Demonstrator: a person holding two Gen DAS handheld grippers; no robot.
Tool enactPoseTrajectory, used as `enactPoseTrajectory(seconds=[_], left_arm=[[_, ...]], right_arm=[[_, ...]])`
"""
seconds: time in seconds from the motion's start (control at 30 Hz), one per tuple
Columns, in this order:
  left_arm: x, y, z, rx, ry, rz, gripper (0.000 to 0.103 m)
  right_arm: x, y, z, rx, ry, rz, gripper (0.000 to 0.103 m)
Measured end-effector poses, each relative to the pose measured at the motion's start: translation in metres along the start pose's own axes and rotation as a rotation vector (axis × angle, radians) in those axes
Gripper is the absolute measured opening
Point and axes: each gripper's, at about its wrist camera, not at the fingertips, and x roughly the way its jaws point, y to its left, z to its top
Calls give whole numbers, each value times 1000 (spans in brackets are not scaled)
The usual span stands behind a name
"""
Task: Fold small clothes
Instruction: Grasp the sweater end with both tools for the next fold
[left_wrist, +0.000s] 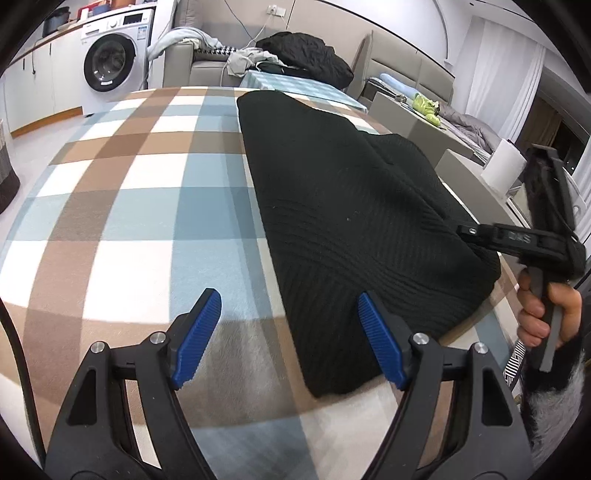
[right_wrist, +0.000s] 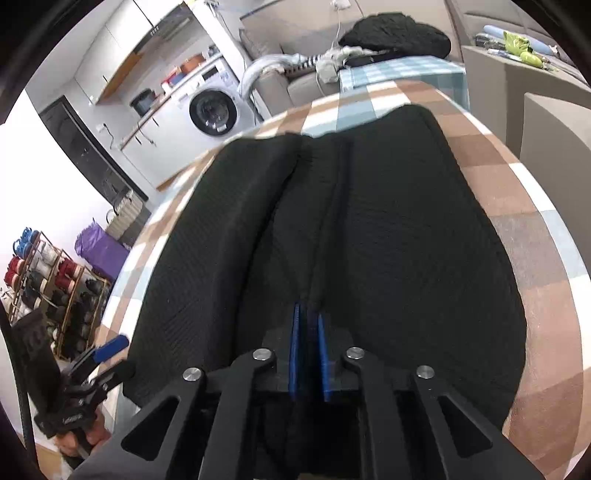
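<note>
I see the left gripper (left_wrist: 290, 334) low over the checked cloth (left_wrist: 122, 206), jaws spread wide, ribbed blue pads (left_wrist: 197, 339) bare; its right pad sits at the sweater's (left_wrist: 351, 206) near-left edge. The sweater is black ribbed knit, folded into a long slab with rounded corners, lying on the cloth right of centre. Its long axis runs from the near edge away toward the sofa (left_wrist: 207, 62). Right gripper (right_wrist: 307, 350) is at the sweater's near edge, jaws nearly together, pinching a raised fold of knit; a crease runs from the pinch along the long axis. The cloth is fuzzy, in brown, blue and white squares.
</note>
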Motion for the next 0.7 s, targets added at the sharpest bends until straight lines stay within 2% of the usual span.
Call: enactPoseTrajectory(seconds=[0.07, 0.1, 0.27, 0.37, 0.43, 0.47, 0.53, 0.6, 0.67, 0.7], left_arm=[[8, 0, 7, -3, 6, -14, 75], [13, 0, 12, -11, 9, -22, 75], [37, 4, 30, -77, 39, -40, 75], [47, 2, 39, -81, 49, -56, 70], [52, 0, 42, -84, 48, -64, 52], [53, -2, 43, -82, 44, -56, 49], [55, -9, 44, -36, 32, -29, 27], [53, -16, 43, 7, 10, -10, 20], [51, -20, 42, 34, -1, 12, 18], [50, -20, 41, 46, -5, 21, 18]], right_arm=[[-9, -9, -3, 4, -31, -16, 32], [-16, -15, -4, 12, -51, -31, 35], [-43, -35, -12, 31, -101, -108, 39], [-48, -51, -12, 51, -115, -202, 39], [-47, -58, -11, 60, -111, -231, 39], [-45, -62, -11, 66, -107, -234, 39], [-42, -65, -10, 70, -92, -198, 39], [-37, -64, -10, 59, -83, -184, 38], [-31, -61, -8, 46, -75, -174, 28], [-30, -59, -8, 41, -71, -176, 28]])
